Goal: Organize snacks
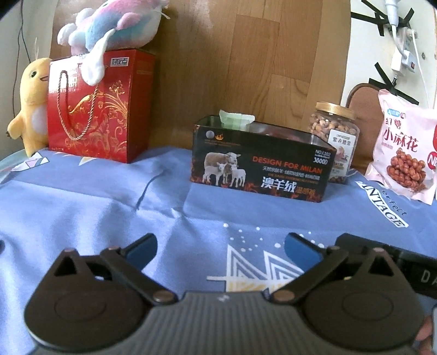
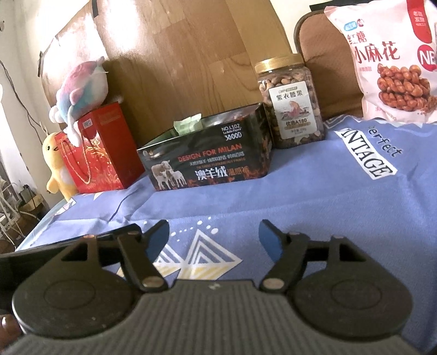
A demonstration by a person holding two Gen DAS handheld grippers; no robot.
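A black open-topped box with sheep printed on it stands on the blue cloth, a green packet sticking out of it. Right of the box is a clear jar of nuts with a gold lid. A pink snack bag leans further right. My left gripper is open over the bare cloth, well short of the box, nothing between its blue pads. My right gripper is open too, with only cloth between its pads.
A red gift bag stands at the back left with a pastel plush on top and a yellow plush chick beside it. A wooden board backs the table. The cloth's left edge drops off.
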